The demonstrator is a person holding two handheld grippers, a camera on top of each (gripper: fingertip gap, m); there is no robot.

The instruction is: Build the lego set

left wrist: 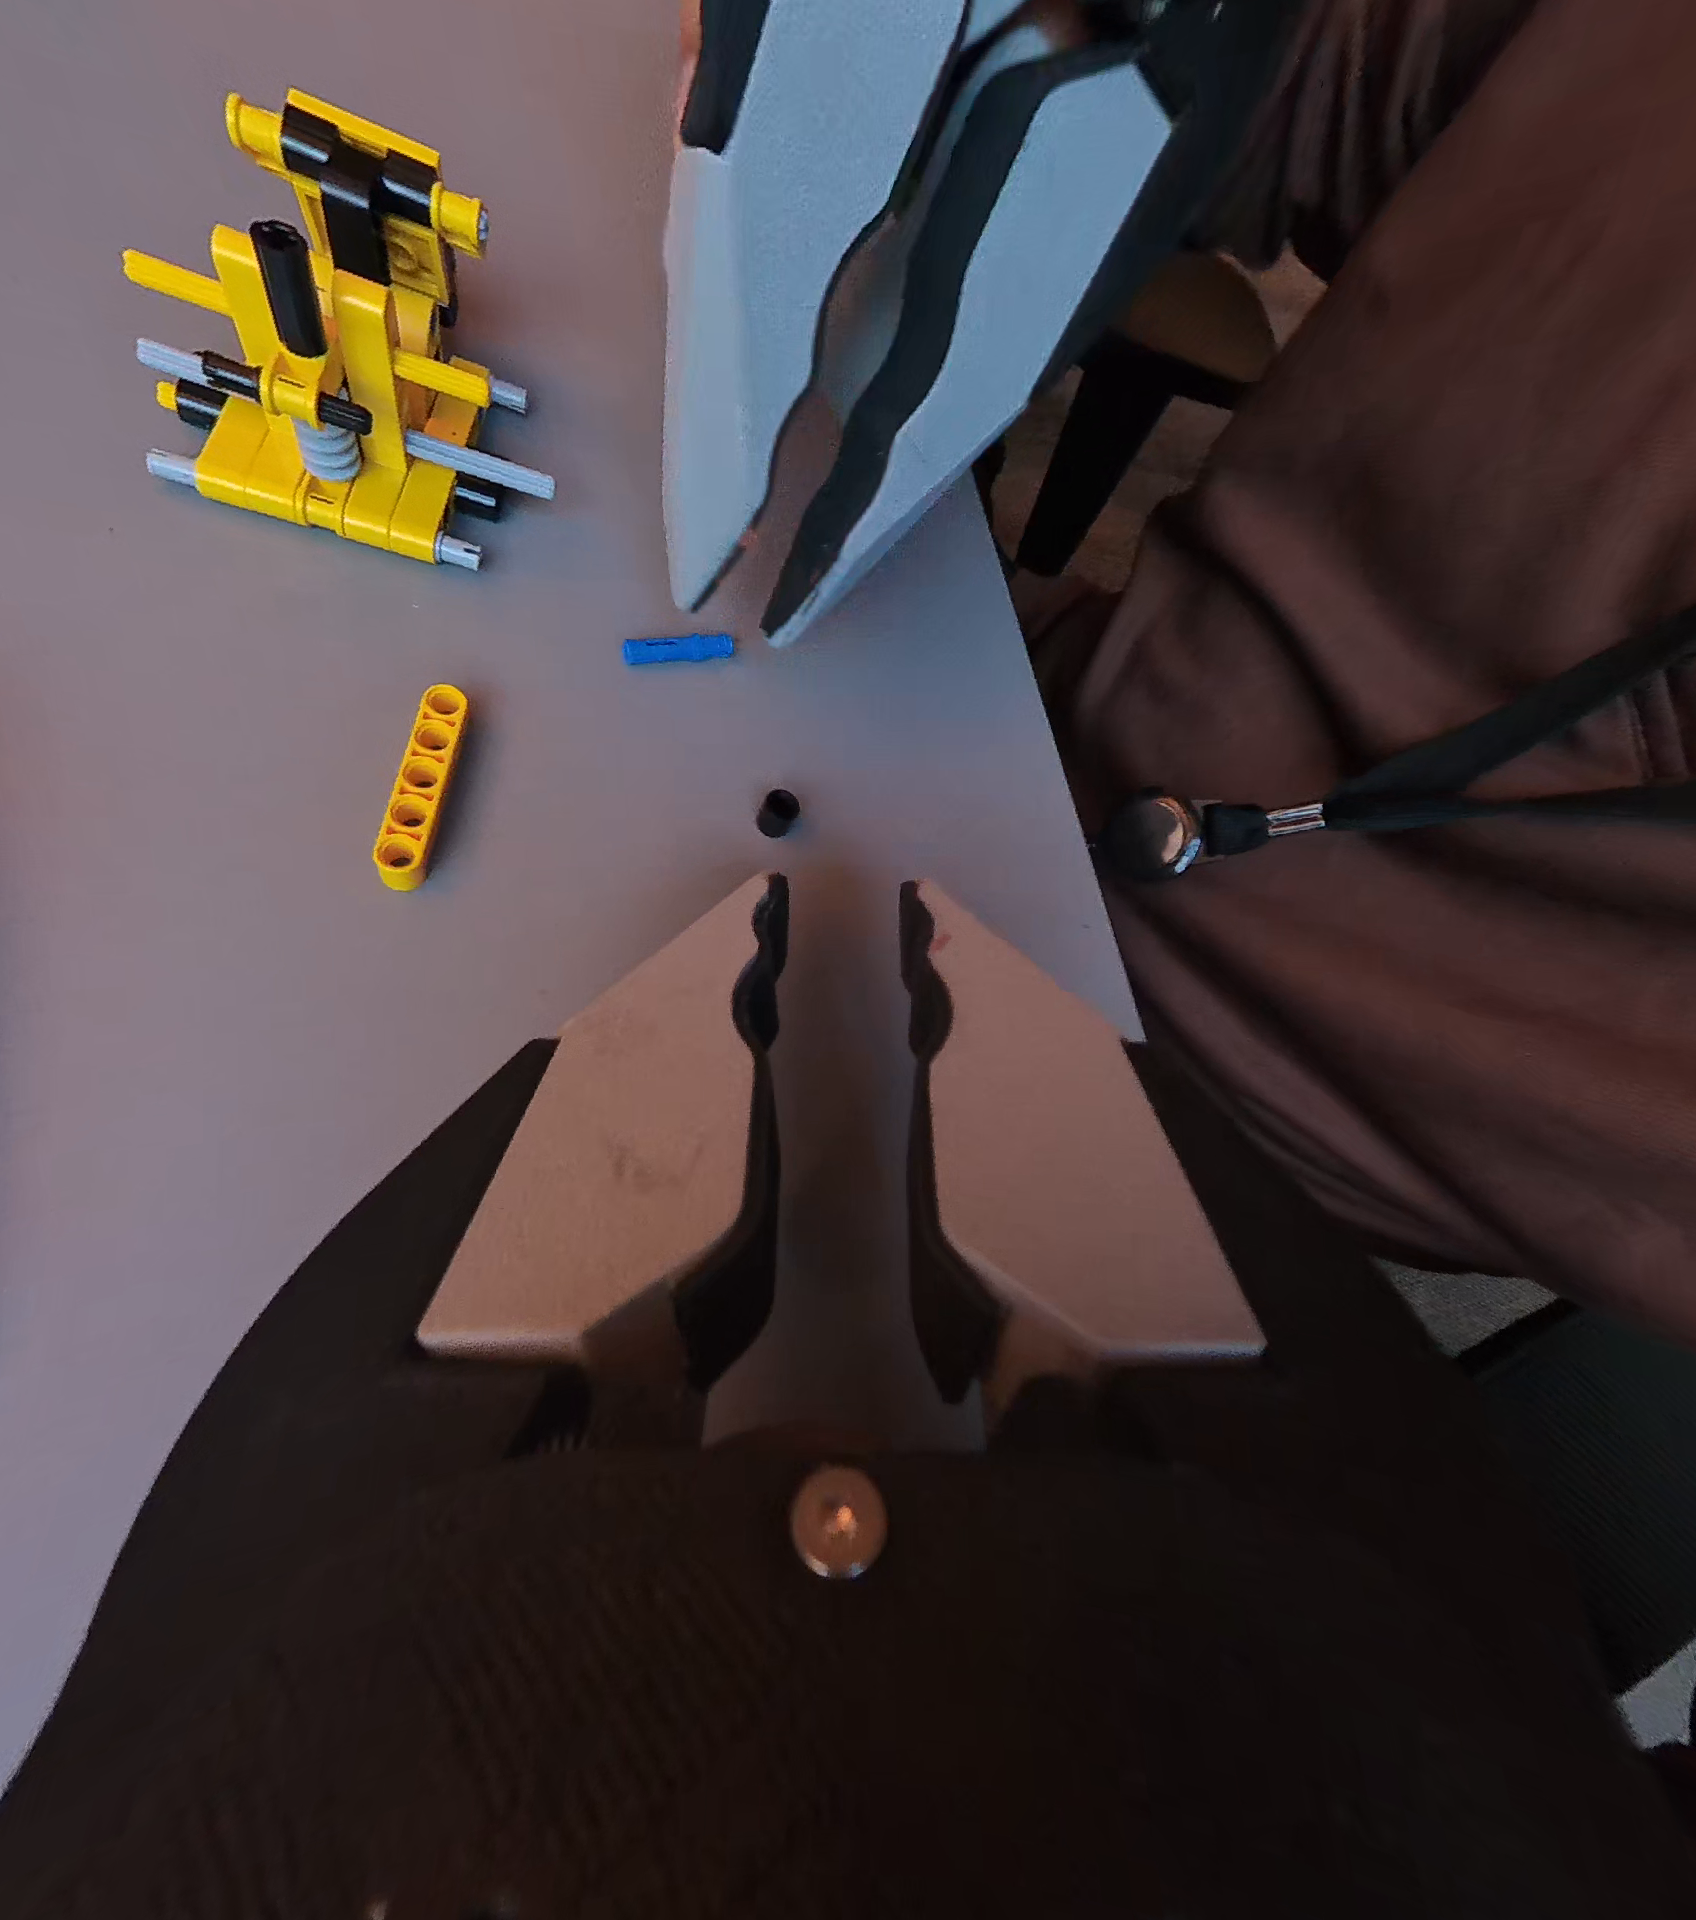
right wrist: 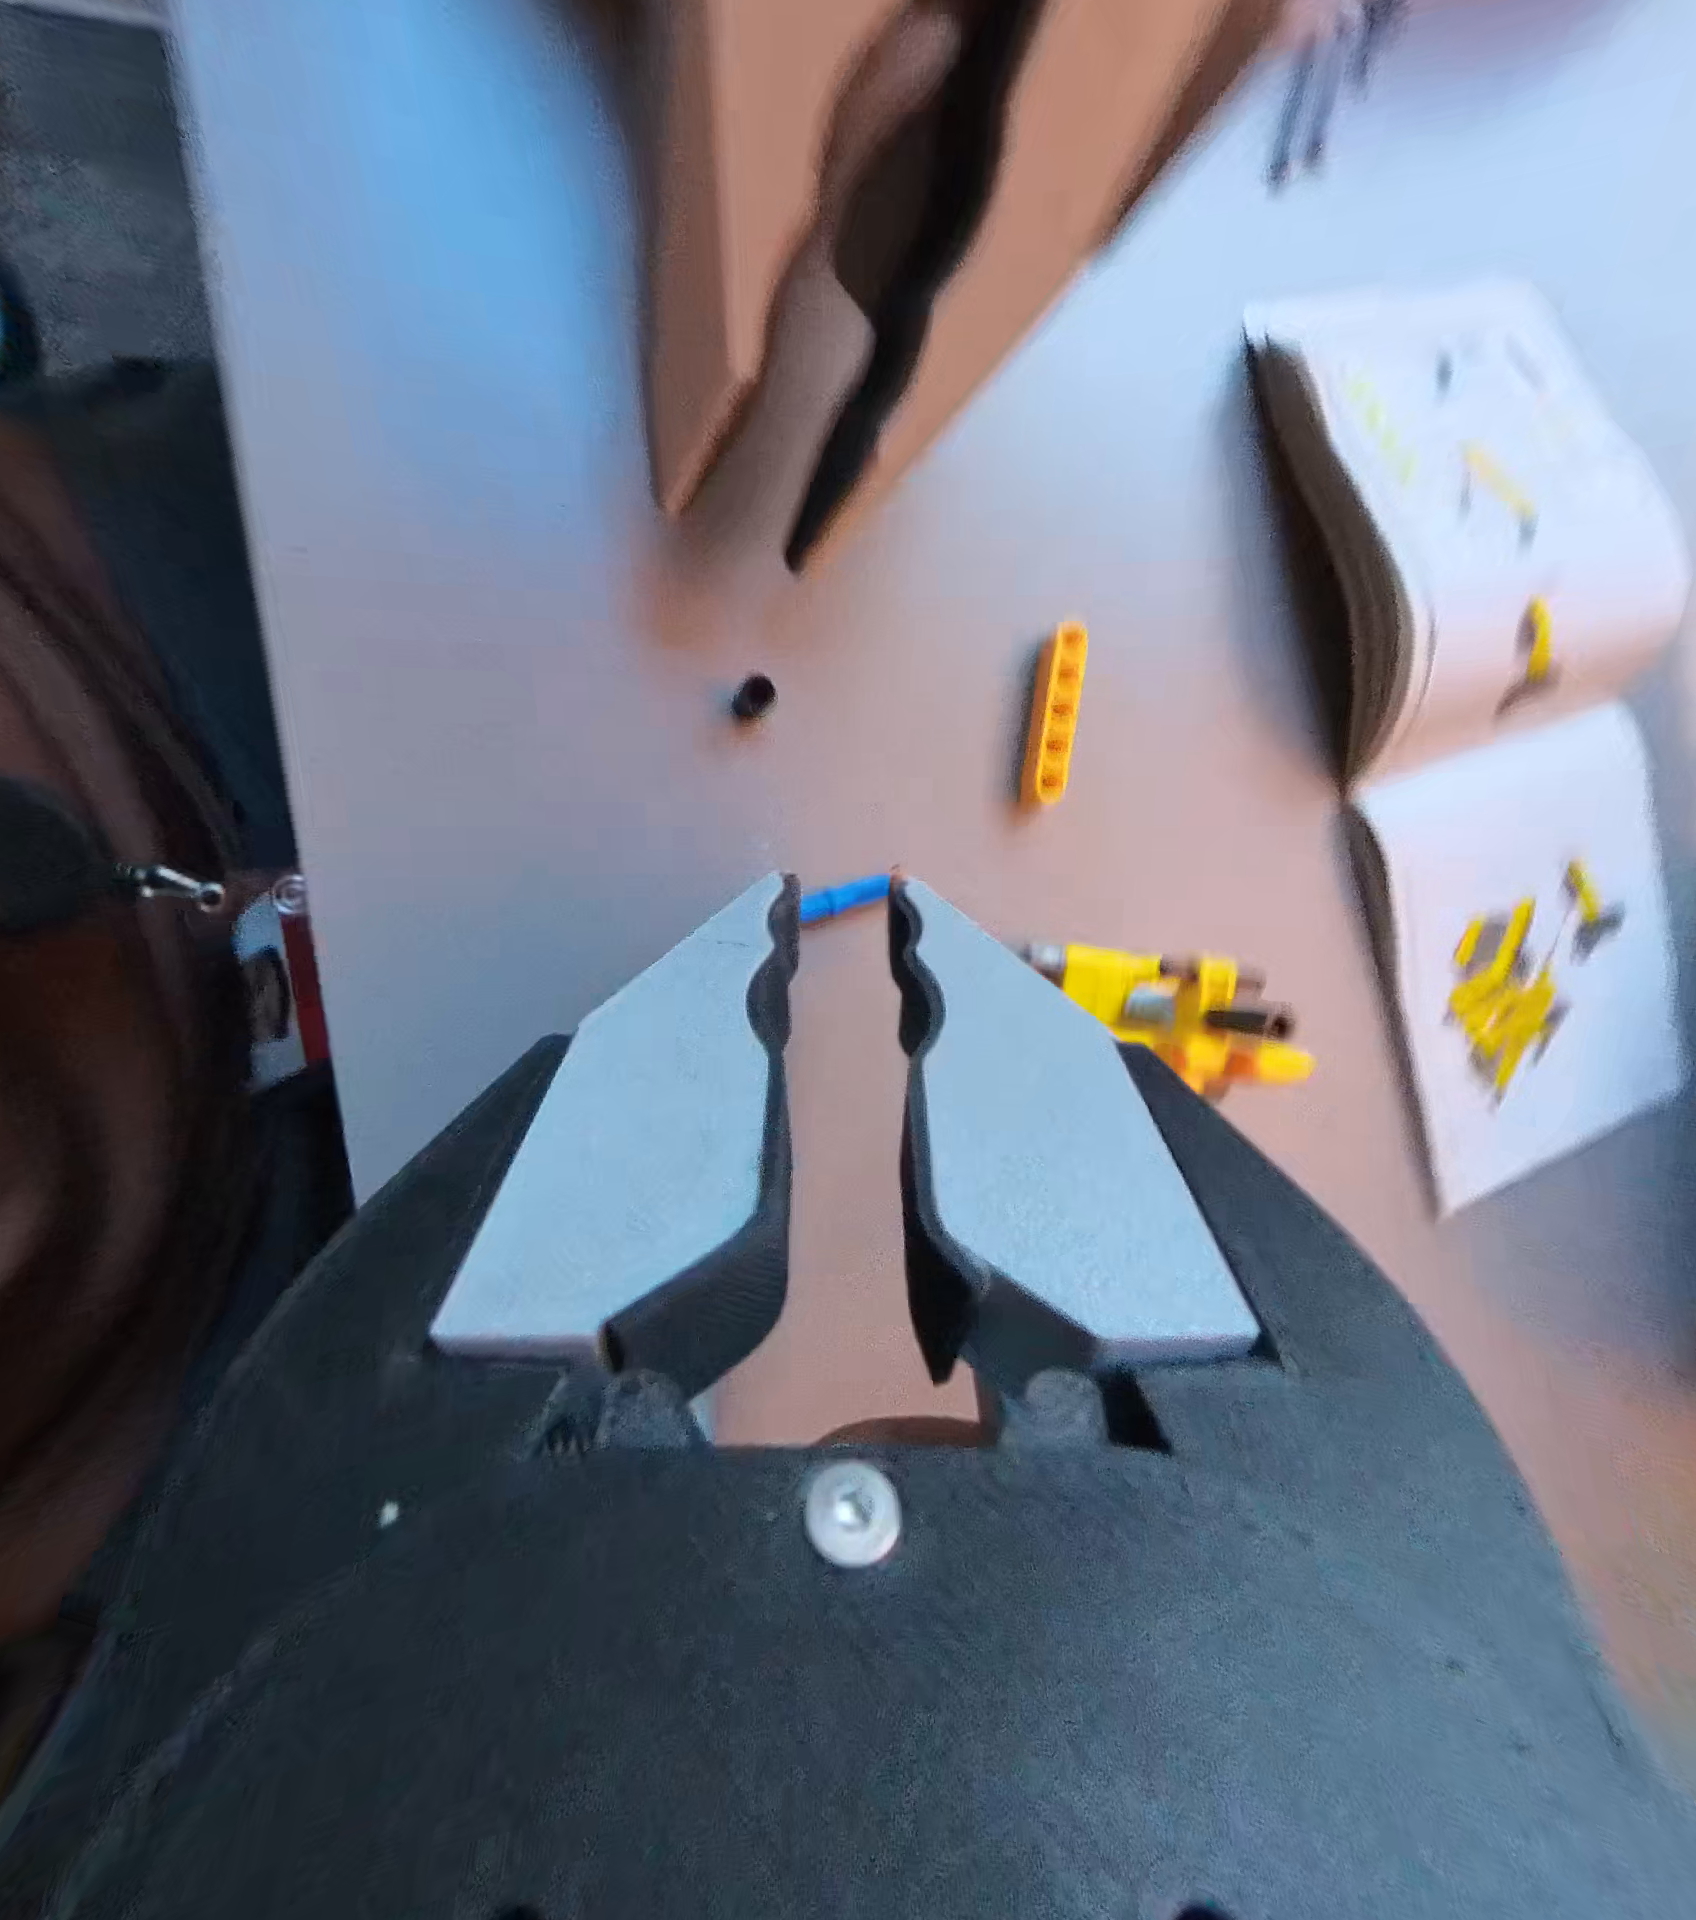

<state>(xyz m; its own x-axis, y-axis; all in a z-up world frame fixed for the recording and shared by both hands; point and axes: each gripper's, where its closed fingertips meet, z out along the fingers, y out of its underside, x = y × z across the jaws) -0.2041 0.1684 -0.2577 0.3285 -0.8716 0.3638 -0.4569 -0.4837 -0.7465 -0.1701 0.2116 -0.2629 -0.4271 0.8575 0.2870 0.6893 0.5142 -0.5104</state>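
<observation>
Fingers on both my grippers apart and empty, right gripper (right wrist: 844,883) nosing toward blue pin (right wrist: 842,900); next, straddle and pinch it.

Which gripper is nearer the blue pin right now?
Right. The right gripper has its open tips right at the blue pin. The left gripper, also open, sits farther back, nearer the small black bush.
</observation>
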